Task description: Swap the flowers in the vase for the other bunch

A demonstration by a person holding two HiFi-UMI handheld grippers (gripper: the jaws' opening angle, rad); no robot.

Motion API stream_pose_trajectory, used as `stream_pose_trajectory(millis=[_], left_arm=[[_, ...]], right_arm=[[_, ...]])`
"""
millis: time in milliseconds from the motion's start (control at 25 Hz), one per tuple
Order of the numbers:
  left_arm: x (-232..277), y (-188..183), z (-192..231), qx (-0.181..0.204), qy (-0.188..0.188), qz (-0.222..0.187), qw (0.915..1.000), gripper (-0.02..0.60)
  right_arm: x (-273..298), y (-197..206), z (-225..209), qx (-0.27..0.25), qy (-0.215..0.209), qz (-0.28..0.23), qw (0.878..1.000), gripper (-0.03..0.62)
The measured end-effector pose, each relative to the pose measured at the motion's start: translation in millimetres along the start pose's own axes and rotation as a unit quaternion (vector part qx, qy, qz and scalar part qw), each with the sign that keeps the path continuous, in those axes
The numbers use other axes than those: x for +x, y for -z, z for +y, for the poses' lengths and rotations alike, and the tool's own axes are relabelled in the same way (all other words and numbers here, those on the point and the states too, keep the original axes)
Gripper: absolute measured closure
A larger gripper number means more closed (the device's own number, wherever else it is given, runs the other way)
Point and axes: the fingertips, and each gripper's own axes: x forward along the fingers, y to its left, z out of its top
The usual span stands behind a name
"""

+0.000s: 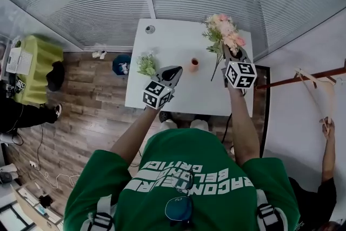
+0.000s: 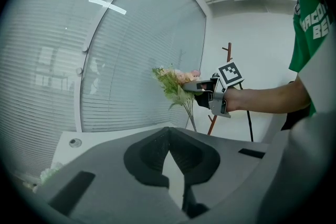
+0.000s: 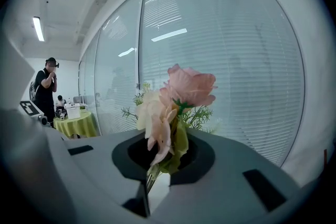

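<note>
Reaching forward with both forearms over the white table (image 1: 178, 35), the person holds the right gripper (image 1: 230, 52) up in the air. Its jaws are pinched on the stems of the pink bunch (image 1: 224, 30), which hangs clear of the small vase (image 1: 194, 64). The left gripper (image 1: 172, 74) (jaws closed, nothing between them) hovers between the vase and the green bunch (image 1: 146, 65) lying on the tabletop.

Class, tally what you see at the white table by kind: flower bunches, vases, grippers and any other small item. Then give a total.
Flower bunches: 2, pink bunch and green bunch
Vases: 1, orange vase
Grippers: 2, left gripper shut and empty, right gripper shut on the pink bunch
Other: 1, small round object
Total: 6
</note>
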Motion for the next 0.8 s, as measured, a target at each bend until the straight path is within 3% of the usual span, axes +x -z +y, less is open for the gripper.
stream_pose_trajectory(millis=[360,800], left_arm=[[-35.5,3.6,25.5,0.001,0.004,-0.002,1.0000,0.572],[-44.3,9.3,37.6,0.000,0.011,-0.002,0.9999,0.572]], right_arm=[[4.1,-21.1,33.2,-0.010,0.013,-0.020,1.000,0.553],[6.8,-17.4,46.2,-0.011,0.018,-0.021,1.000,0.554]])
